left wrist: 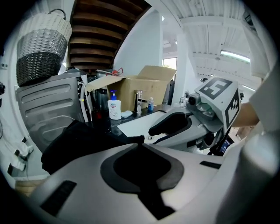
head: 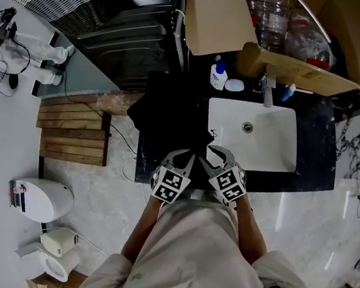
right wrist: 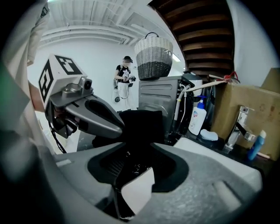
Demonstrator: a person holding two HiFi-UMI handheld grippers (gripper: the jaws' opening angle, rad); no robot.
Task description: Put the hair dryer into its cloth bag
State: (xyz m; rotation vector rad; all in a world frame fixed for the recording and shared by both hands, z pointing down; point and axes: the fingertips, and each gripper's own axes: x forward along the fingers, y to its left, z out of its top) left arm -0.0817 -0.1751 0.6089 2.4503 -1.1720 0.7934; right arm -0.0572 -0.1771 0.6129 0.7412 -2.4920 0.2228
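The black cloth bag (head: 170,113) lies slumped on the dark counter (head: 317,130), left of the white sink (head: 275,159). Both grippers meet at its near corner by the counter's front edge. My left gripper (head: 190,155) (left wrist: 140,142) is shut, with a strip of the bag's (left wrist: 78,146) edge pinched at its tip. My right gripper (head: 213,151) (right wrist: 135,153) is shut on a fold of the bag (right wrist: 141,124) that carries a white tag (right wrist: 138,188). Each gripper shows in the other's view, close beside it. No hair dryer shows in any view.
A soap bottle (head: 219,75), a faucet (head: 266,92) and an open cardboard box (head: 214,15) stand behind the sink. A washing machine (head: 127,44) with a woven basket (right wrist: 153,57) on it is at the left. A person (right wrist: 124,83) stands far back. On the floor are a wooden platform (head: 72,128) and a toilet (head: 44,199).
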